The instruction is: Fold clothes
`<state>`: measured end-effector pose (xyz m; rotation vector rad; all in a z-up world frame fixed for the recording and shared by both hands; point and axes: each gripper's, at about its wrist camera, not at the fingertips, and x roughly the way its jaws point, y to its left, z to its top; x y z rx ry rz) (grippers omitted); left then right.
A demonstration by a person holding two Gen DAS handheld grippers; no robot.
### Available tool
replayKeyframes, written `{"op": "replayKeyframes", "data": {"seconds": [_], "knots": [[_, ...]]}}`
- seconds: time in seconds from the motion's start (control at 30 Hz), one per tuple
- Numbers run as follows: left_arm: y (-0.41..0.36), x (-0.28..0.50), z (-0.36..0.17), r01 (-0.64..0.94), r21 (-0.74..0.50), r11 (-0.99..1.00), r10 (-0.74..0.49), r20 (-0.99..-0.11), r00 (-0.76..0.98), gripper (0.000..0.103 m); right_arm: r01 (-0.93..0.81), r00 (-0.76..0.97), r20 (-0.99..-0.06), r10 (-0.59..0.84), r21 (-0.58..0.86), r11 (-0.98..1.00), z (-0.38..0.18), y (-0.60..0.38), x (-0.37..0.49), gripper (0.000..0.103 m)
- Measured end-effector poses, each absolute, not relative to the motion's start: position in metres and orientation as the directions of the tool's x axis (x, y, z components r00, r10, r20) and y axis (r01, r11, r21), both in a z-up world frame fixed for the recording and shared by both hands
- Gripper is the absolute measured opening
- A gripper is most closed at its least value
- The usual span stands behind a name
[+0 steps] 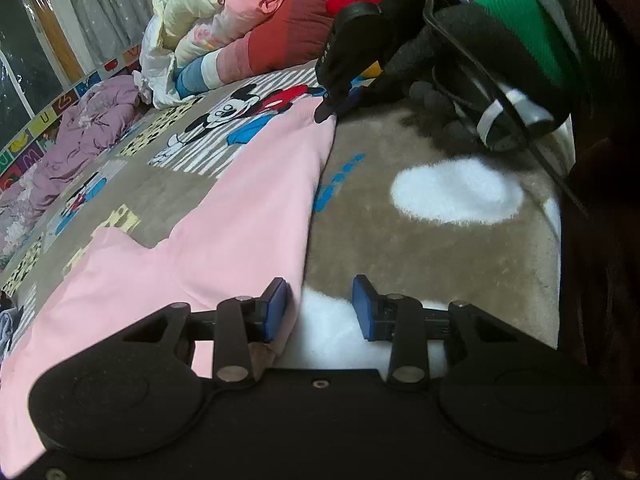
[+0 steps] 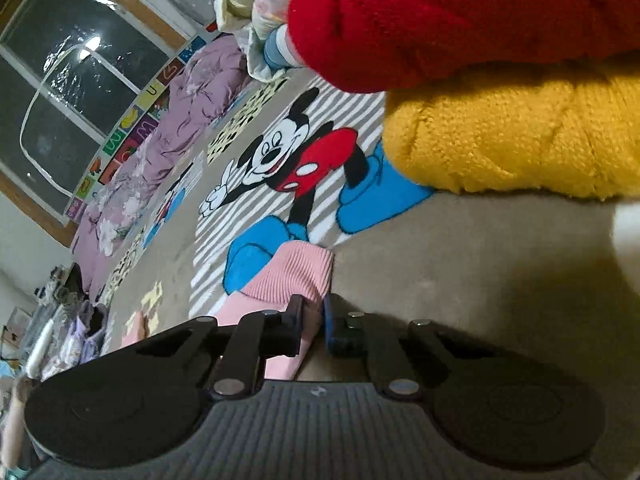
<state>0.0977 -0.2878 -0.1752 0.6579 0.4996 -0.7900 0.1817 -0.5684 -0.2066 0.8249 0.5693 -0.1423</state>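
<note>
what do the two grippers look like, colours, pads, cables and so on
Both are matte black with two round housings, linkage bars and silver pivot bolts. The left gripper has blue pads on its fingers. The right gripper has a ribbed grey base; the left wrist view shows a black cable running along it.

Smooth matt pink garment with ribbed cuff lies on a fuzzy pile rug.

garment: pink, cuff ribbed
rug: tan, my view shows white patches, cartoon mouse
sweaters: red, yellow, perhaps knitted
</note>
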Motion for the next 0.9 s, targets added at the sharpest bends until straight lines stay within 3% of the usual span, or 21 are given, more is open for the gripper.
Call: {"op": "replayKeyframes", "data": {"seconds": [0.37,0.5,0.53,0.57,0.77,0.9], "knots": [[-0.285,0.083,-0.175,0.737,0.369,0.566,-0.467,-0.593,0.656,0.035,0.337,0.85,-0.515,0.111,0.694,0.636,-0.21,-0.575,0.181,0.009],[-0.272,0.067,-0.17,0.722,0.353,0.595,-0.485,-0.558,0.673,0.039,0.357,0.861,-0.504,0.061,0.687,0.633,-0.194,-0.574,0.166,0.031],[-0.266,0.062,-0.168,0.723,0.338,0.602,-0.493,-0.555,0.67,0.04,0.362,0.867,-0.496,0.037,0.681,0.637,-0.19,-0.573,0.161,0.045],[-0.261,0.057,-0.167,0.727,0.328,0.604,-0.5,-0.553,0.666,0.042,0.364,0.874,-0.486,0.017,0.678,0.639,-0.186,-0.572,0.155,0.052],[-0.217,0.025,-0.16,0.724,0.35,0.594,-0.507,-0.536,0.675,0.051,0.311,0.902,-0.432,0.018,0.677,0.667,-0.173,-0.555,0.132,0.052],[-0.187,0.017,-0.148,0.689,0.358,0.63,-0.485,-0.512,0.709,0.053,0.223,0.915,-0.391,0.101,0.699,0.679,-0.164,-0.523,0.126,0.052]]}}
